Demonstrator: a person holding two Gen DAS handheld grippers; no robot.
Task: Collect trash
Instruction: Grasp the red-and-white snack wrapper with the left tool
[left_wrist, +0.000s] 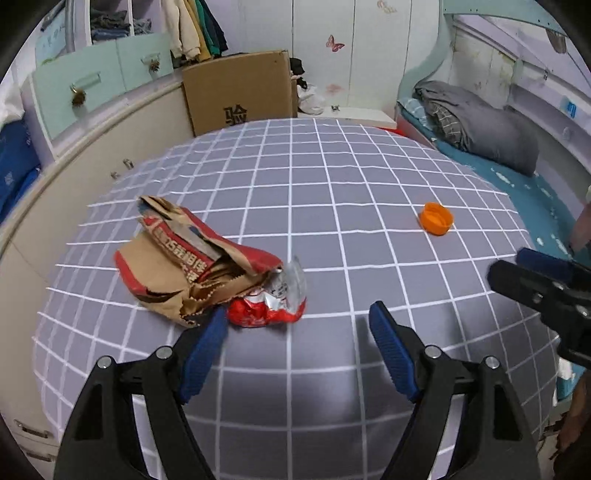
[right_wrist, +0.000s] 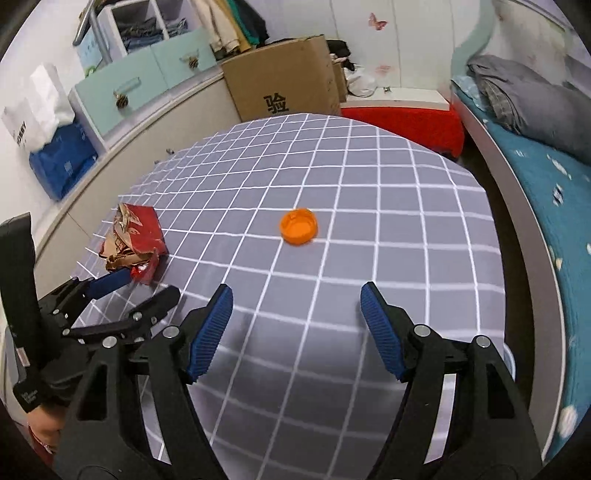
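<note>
The right gripper (right_wrist: 295, 299) hangs over the grey checked tablecloth (right_wrist: 388, 192) with its blue pads wide apart and nothing between them. At twelve o'clock from it lies an orange cap (right_wrist: 299, 226). At nine o'clock the left gripper (right_wrist: 147, 286) reaches a crumpled red-and-brown wrapper (right_wrist: 135, 238).
</note>
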